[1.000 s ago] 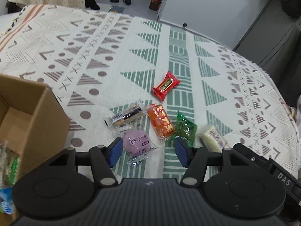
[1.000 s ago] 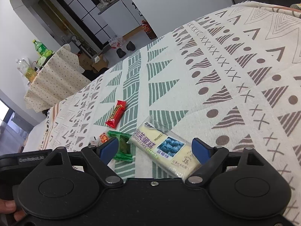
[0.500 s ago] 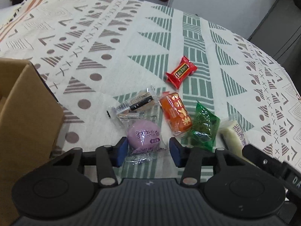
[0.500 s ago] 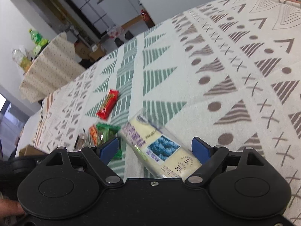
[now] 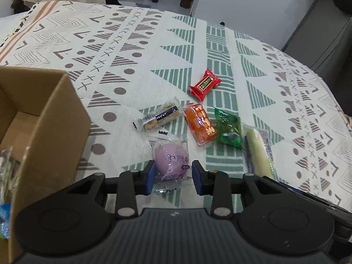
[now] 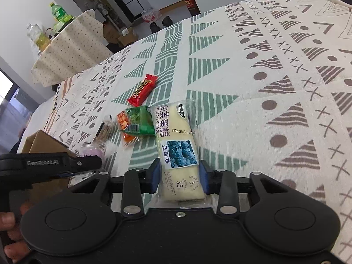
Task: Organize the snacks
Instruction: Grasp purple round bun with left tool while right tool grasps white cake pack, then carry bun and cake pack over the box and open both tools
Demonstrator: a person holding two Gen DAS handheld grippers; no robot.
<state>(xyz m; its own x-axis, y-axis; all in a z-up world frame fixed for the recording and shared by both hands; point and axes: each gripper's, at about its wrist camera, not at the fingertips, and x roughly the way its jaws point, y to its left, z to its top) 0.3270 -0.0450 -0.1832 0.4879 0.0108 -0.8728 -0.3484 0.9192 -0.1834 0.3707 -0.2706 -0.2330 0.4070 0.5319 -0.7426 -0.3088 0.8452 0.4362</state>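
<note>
A purple round snack (image 5: 171, 159) in clear wrap lies on the patterned cloth (image 5: 132, 44). My left gripper (image 5: 173, 176) is closed in on it, with blue pads against its sides. A long pale blueberry cake pack (image 6: 173, 132) lies on the cloth with my right gripper (image 6: 179, 176) shut around its near end. The same cake pack (image 5: 260, 151) shows at the right of the left wrist view. Beyond lie a biscuit bar (image 5: 161, 116), an orange pack (image 5: 200, 123), a green pack (image 5: 227, 128) and a red bar (image 5: 205, 84).
An open cardboard box (image 5: 55, 114) stands to the left, with wrapped snacks inside at its near corner. A hand (image 6: 8, 220) holds the left gripper's black body (image 6: 50, 165). The cloth stretches bare far behind the snacks. A second covered table (image 6: 70, 48) stands beyond.
Both grippers have moved forward and narrowed from wide open. The left now clasps the purple snack and the right clasps the cake pack.
</note>
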